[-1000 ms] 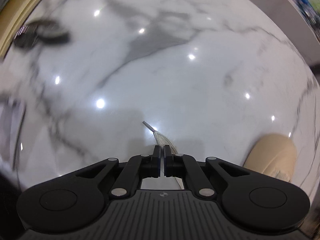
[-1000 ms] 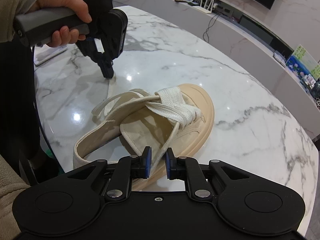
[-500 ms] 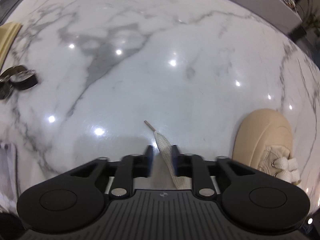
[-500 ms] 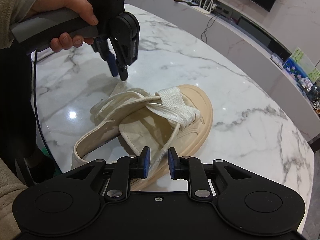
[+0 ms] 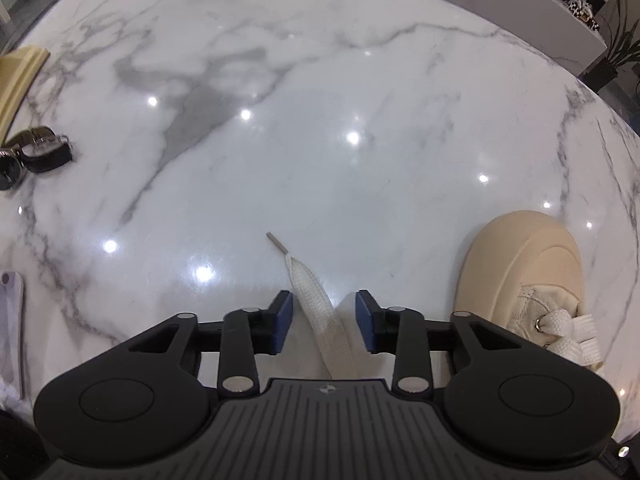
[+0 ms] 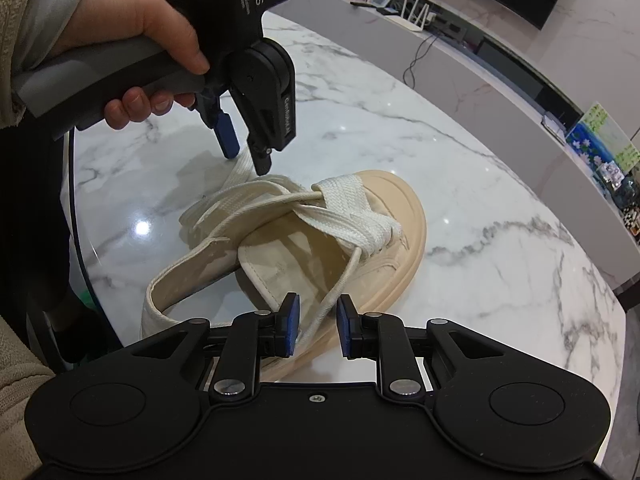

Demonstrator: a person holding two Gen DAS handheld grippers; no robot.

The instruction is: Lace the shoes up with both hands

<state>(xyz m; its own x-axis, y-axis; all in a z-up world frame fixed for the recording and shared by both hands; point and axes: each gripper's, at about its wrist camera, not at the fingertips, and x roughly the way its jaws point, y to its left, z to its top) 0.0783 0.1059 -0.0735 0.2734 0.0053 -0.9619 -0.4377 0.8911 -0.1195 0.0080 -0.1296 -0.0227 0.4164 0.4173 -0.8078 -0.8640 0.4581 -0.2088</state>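
Note:
A beige shoe (image 6: 304,248) lies on the marble table, its toe (image 5: 528,264) at the right of the left wrist view. Wide white laces (image 6: 352,212) cross over its tongue. One lace end (image 5: 316,312) with a grey tip lies flat on the table between the fingers of my open left gripper (image 5: 324,320), untouched; that gripper (image 6: 248,156) also shows in the right wrist view, above the lace. The other lace end (image 6: 340,284) runs down between the fingers of my open right gripper (image 6: 318,330), not clamped.
A dark wristwatch (image 5: 36,152) lies at the table's left. A pale flat object (image 5: 10,320) sits at the left edge. A yellowish edge (image 5: 20,76) is at the far left. A counter with small devices (image 6: 404,12) stands behind the table.
My left gripper has opened and let go of the lace end, which now lies on the table, and has lifted back. My right gripper has opened a little wider.

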